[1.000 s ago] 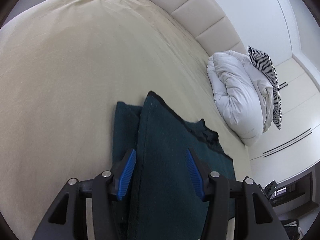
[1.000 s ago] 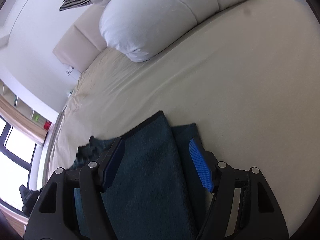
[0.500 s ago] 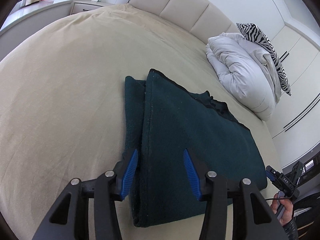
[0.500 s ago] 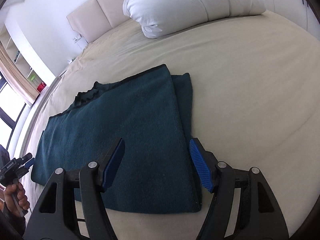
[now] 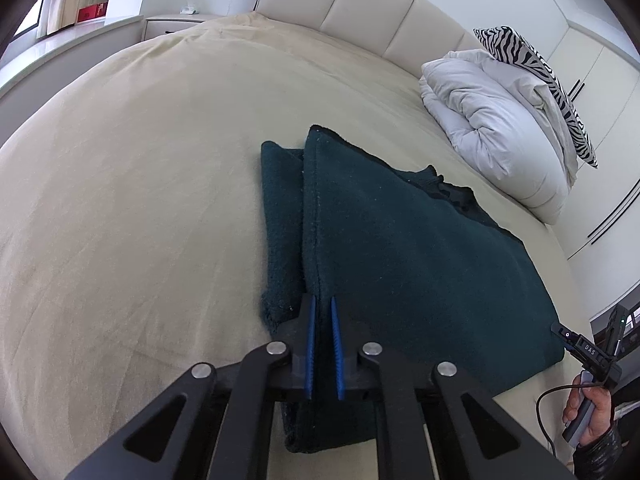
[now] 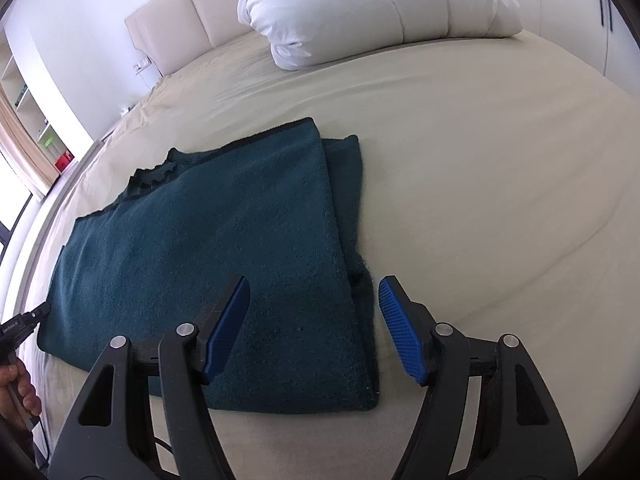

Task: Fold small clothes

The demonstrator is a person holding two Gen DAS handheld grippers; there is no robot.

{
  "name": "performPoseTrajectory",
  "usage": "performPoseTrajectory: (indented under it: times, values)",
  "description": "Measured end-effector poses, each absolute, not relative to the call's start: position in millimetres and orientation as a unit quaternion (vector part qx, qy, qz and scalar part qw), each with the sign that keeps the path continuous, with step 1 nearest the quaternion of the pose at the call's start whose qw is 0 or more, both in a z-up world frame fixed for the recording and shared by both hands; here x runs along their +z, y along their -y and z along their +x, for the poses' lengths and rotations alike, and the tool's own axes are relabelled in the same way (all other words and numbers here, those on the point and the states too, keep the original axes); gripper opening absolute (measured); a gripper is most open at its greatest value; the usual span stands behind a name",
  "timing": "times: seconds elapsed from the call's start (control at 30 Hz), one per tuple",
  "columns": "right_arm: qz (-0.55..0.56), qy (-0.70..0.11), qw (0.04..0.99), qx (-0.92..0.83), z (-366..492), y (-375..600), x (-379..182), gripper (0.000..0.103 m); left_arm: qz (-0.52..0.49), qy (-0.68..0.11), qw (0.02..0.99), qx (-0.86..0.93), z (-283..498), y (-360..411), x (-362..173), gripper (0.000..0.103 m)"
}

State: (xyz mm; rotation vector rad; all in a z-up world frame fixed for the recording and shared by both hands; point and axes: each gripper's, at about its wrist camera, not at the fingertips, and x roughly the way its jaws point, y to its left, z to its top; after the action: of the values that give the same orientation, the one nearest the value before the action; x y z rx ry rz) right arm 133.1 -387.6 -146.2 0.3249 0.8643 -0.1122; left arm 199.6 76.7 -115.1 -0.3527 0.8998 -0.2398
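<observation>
Dark teal garment (image 5: 420,272) lies folded flat on the beige bed (image 5: 140,200), a narrow folded strip along one side. Left tool (image 5: 323,304) has just clamped down, pads pinching the raised fold edge at the near corner. Right tool (image 6: 314,300) hangs agape over the opposite near corner, fold edge between the pads (image 6: 400,330), not touching.

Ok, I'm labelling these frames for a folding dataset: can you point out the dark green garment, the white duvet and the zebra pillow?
dark green garment (image 6: 208,248): right wrist view, middle of its folded top layer.
white duvet (image 6: 372,4): right wrist view, its bulging front.
zebra pillow (image 5: 532,68): left wrist view, its striped face.
</observation>
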Motion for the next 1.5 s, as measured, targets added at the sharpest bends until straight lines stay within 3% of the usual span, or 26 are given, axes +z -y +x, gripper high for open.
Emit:
performPoseTrajectory:
  times: [0.87,0.93,1.0,1.5]
  values:
    - [0.163,-0.401,0.900,-0.057,106,404,-140,0.053,-0.203,-0.423,0.876,-0.108,176,-91,-136,0.012]
    - [0.168,-0.408,0.896,-0.054,106,407,-144,0.042,-0.203,-0.424,0.876,-0.108,176,-91,-136,0.012]
    - [0.164,-0.416,0.893,-0.052,106,407,-149,0.037,-0.202,-0.424,0.876,-0.108,176,-92,-136,0.012]
    - [0.136,-0.421,0.896,-0.044,108,401,-149,0.011,-0.212,-0.426,0.872,-0.112,176,-94,-136,0.012]
